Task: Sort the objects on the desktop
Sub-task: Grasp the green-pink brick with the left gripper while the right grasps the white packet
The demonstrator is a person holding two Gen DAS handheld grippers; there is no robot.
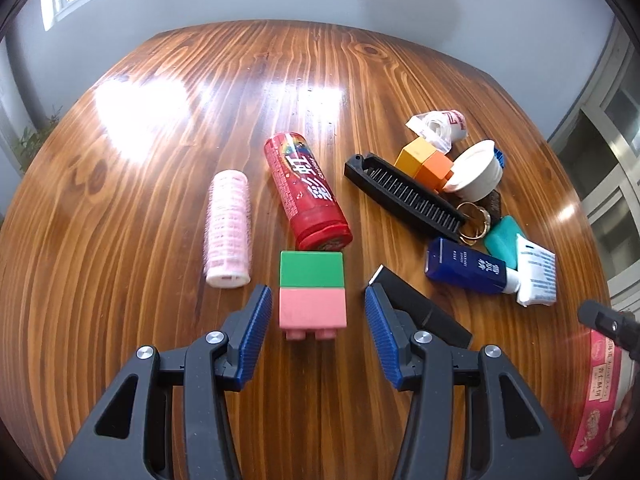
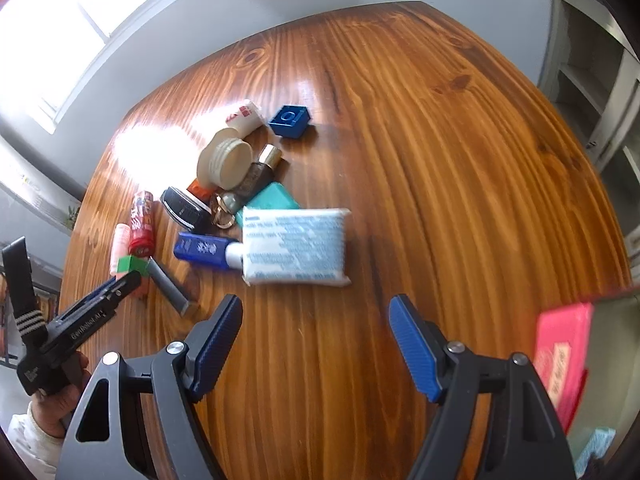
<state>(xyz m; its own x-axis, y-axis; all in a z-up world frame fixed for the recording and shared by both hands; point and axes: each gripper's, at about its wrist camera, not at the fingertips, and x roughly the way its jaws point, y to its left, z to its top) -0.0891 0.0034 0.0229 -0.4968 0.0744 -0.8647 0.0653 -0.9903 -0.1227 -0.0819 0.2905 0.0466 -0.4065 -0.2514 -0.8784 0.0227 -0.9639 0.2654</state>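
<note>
Left gripper (image 1: 314, 310) open – pads clear | green-pink block (image 1: 312, 294) btwn pads – on table (image 1: 160, 200)

Both wrist cameras looked steeply down at the bench (image 1: 160, 200). The left one sat close over the green-and-pink block (image 1: 312, 294); the right one viewed that block (image 2: 130, 266) from farther off, sharing the clutter beyond it.

The right hand-held gripper (image 2: 316, 344) hangs open near the tissue pack (image 2: 295, 245).
</note>
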